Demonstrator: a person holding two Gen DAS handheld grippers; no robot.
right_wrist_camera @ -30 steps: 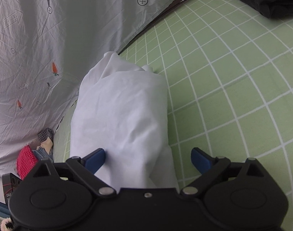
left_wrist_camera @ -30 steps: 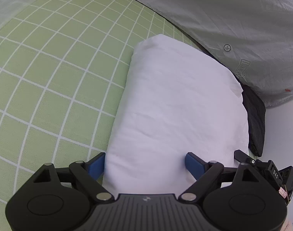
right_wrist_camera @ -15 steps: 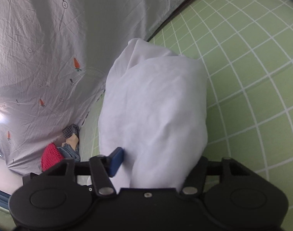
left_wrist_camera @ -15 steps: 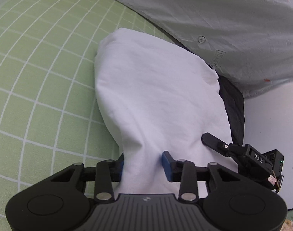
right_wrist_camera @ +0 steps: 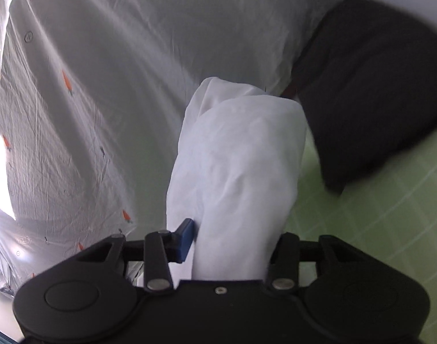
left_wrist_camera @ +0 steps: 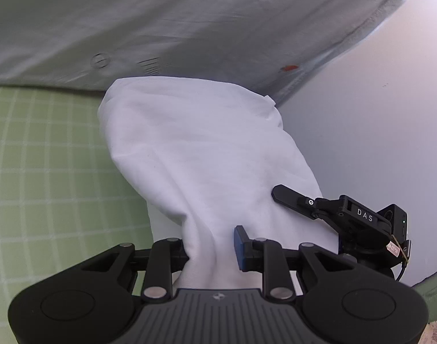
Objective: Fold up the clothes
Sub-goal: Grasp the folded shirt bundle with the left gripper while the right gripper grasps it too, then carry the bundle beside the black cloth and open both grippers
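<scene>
A folded white garment [left_wrist_camera: 195,149] hangs lifted off the green checked mat [left_wrist_camera: 46,172]. My left gripper [left_wrist_camera: 211,250] is shut on its near edge, the cloth bunched between the blue pads [left_wrist_camera: 239,246]. In the right wrist view the same white garment [right_wrist_camera: 238,166] is pinched in my right gripper [right_wrist_camera: 232,243], also shut on it, with one blue pad [right_wrist_camera: 186,238] showing and the other hidden by cloth. The right gripper's body [left_wrist_camera: 347,218] shows beside the garment in the left wrist view.
A grey sheet with small carrot prints [right_wrist_camera: 118,57] fills the background, also seen in the left wrist view [left_wrist_camera: 189,23]. A folded dark garment [right_wrist_camera: 370,91] lies on the green mat [right_wrist_camera: 376,215] just right of the white one. A pale wall [left_wrist_camera: 376,129] stands at right.
Both grippers closed on the white garment's near edge and lifted it off the mat. The views swung up towards the grey sheet and the dark garment.
</scene>
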